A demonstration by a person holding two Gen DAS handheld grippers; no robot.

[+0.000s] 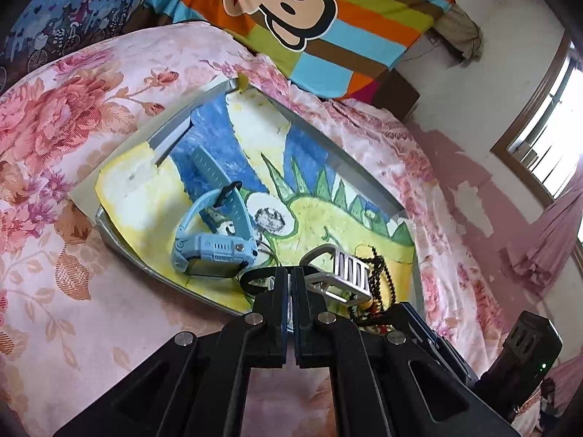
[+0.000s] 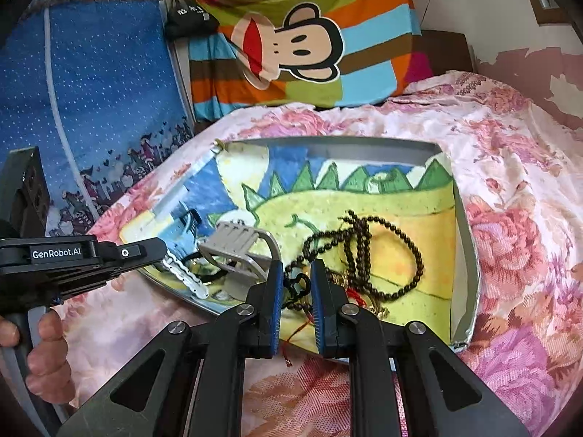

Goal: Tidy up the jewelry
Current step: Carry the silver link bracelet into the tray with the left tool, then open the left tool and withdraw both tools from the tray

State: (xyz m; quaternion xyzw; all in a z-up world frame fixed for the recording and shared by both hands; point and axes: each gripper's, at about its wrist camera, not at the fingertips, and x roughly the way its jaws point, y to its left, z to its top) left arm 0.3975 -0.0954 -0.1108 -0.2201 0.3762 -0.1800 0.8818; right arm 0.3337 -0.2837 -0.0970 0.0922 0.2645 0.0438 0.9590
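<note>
A grey tray [image 2: 468, 255] lined with a dinosaur drawing lies on the flowered bedspread. In it are a light-blue smartwatch [image 1: 215, 251], a silver metal clip [image 2: 242, 245], a black loop [image 1: 255, 280] and a tangle of dark bead strands [image 2: 368, 251]. My left gripper [image 2: 160, 253] hovers over the tray's near-left rim, shut on a white-silver link bracelet [image 2: 186, 276] that hangs from its tips. In its own view the left gripper [image 1: 290, 276] shows its fingers pressed together. My right gripper [image 2: 296, 273] stands open at the tray's near edge, fingers either side of a loop of dark beads.
The tray's raised rim [image 1: 120, 240] borders everything. A striped monkey-print blanket [image 2: 309, 43] and a blue dotted cloth [image 2: 102, 83] lie beyond. A person's hand [image 2: 43, 349] grips the left gripper's handle. Flowered bedspread [image 2: 528, 218] surrounds the tray.
</note>
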